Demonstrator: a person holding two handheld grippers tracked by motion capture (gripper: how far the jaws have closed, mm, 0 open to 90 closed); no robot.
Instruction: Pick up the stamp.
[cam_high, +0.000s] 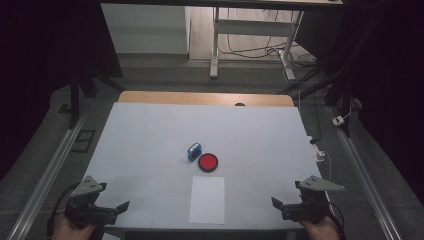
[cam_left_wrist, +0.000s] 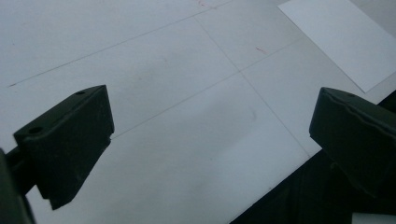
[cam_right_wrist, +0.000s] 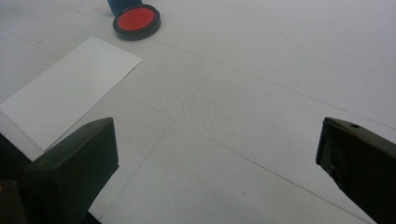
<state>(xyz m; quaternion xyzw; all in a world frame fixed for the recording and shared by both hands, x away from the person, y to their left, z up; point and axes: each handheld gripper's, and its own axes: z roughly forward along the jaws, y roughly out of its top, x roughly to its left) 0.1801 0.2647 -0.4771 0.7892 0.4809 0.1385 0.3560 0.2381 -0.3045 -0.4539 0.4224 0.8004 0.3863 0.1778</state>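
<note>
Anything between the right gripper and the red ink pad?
Nothing visible. The right gripper sits open at the table's near right corner; bare surface runs from it to the red ink pad. The paper lies left of that line, and the blue stamp is beyond the pad.

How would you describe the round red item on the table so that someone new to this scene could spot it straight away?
Start with the white-covered table and find the sheet of white paper near its front edge, between the two grippers. Just beyond the paper's far end lies a flat round ink pad, red inside a black rim. It sits right beside a small blue stamp, but it alone is round and red.
</note>
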